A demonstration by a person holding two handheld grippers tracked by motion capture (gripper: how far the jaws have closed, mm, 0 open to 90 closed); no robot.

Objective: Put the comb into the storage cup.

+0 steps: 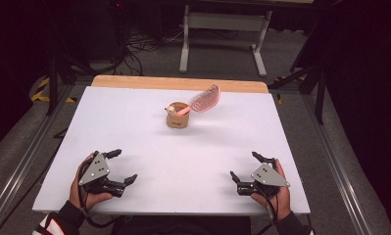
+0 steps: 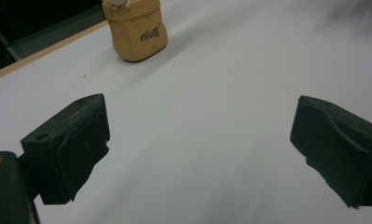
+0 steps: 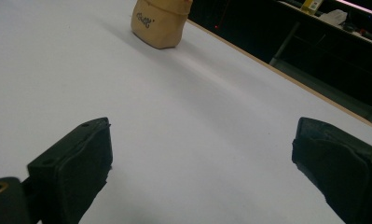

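Resting at the near edge of the white table (image 1: 149, 142), the left gripper (image 1: 119, 166) sits near-left and the right gripper (image 1: 243, 166) near-right, each held in a hand, jaws spread wide and grasping nothing. In both gripper views the black jaws frame bare tabletop, with nothing between them. Toward the far middle of the table, well apart from both grippers, stands a small tan pot (image 1: 178, 115) with dark lettering on its side; a pink utensil with a flat ribbed head (image 1: 204, 100) leans out of it to the right, beside a small pale object (image 1: 171, 109) too small to identify. No obstacle lies between either gripper and the pot. A wooden strip (image 1: 178, 83) borders the table's far edge. Beyond it: grey floor, a white frame (image 1: 222, 29), cables, dark surroundings.
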